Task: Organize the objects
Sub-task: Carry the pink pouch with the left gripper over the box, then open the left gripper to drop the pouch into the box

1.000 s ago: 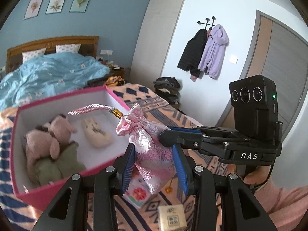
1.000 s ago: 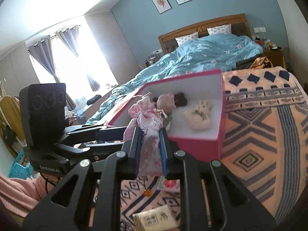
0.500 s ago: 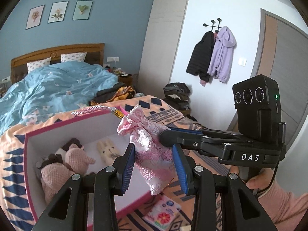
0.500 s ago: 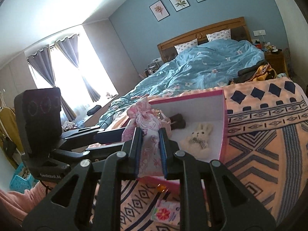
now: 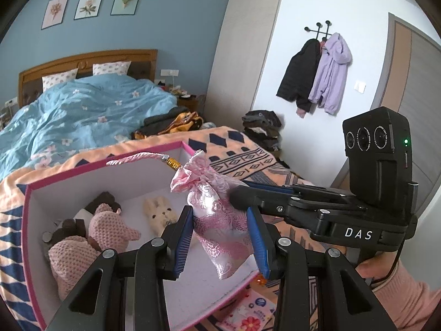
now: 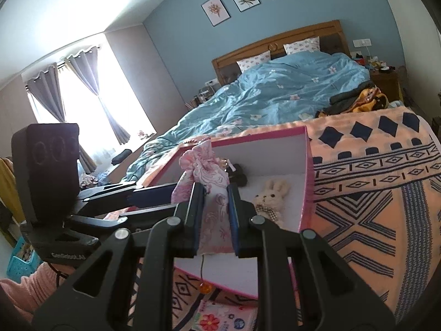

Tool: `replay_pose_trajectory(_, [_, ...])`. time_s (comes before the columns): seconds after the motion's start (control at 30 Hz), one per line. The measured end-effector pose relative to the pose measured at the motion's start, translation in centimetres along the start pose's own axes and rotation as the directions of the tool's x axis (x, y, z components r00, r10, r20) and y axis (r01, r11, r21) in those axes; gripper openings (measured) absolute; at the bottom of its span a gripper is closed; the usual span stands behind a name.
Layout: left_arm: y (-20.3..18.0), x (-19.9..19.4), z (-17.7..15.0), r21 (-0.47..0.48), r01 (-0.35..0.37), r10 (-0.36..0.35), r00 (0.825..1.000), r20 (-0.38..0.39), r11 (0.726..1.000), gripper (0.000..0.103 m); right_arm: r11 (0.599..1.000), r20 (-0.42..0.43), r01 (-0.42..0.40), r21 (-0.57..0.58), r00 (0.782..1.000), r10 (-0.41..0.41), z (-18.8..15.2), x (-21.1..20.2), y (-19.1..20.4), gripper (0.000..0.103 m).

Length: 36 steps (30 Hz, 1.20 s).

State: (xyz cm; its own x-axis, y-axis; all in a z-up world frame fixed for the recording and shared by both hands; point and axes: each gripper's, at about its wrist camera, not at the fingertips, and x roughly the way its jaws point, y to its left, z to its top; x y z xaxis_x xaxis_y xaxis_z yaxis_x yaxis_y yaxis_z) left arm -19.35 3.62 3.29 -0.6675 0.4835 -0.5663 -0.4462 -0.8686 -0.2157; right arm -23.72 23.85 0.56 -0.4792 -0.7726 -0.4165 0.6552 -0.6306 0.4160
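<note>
Black hand-held gripper (image 5: 222,237) with blue pads, "DAS" lettering, pink knit sleeve (image 5: 408,300)

Home bedrm: bed (image 5: 82,110), coats on hooks (image 5: 317,74)

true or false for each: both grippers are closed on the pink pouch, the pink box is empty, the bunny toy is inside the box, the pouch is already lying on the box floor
1. Both the left gripper and the right gripper are closed on the pink pouch. True.
2. The pink box is empty. False: it holds soft toys.
3. The cream bunny toy lies inside the box. True.
4. The pouch already lies on the box floor. False: it hangs in the grippers above the open box.
</note>
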Motion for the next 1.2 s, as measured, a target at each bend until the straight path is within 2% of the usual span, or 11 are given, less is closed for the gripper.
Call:
replay_pose_trajectory(0.13, [0.5,0.9,0.0,-0.019,-0.001,0.001,1.000,-0.012,1.000,0.040,1.000,-0.013,0.017,0.012,1.000,-0.017,-0.1,0.7,-0.7,0.021])
replay_pose_trajectory(0.43, [0.9,1.2,1.5,-0.035,0.005,-0.004,1.000,0.007,0.999,0.040,0.999,0.018,0.034,0.017,0.999,-0.034,1.5,0.8,-1.1,0.021])
replay_pose_trajectory(0.87, [0.2,4.1,-1.1,-0.026,-0.006,0.003,0.992,-0.124,1.000,0.040,0.996,-0.090,0.075,0.048,0.993,-0.070,-1.6,1.8,-2.9,0.021])
replay_pose_trajectory(1.0, [0.1,4.7,-1.8,-0.020,-0.018,0.015,0.989,-0.149,1.000,0.040,0.993,-0.097,0.110,0.053,0.990,-0.105,-2.0,1.3,-2.8,0.027])
replay_pose_trajectory(1.07, [-0.1,4.8,-2.2,-0.015,-0.024,0.022,0.987,-0.156,1.000,0.041,0.991,-0.090,0.130,0.045,0.988,-0.125,-2.1,0.8,-2.6,0.033])
replay_pose_trajectory(1.2, [-0.5,4.2,-2.8,0.000,-0.038,0.037,0.989,-0.143,0.999,0.043,0.993,-0.077,0.113,0.047,0.991,-0.109,-2.3,-0.3,-2.2,0.035])
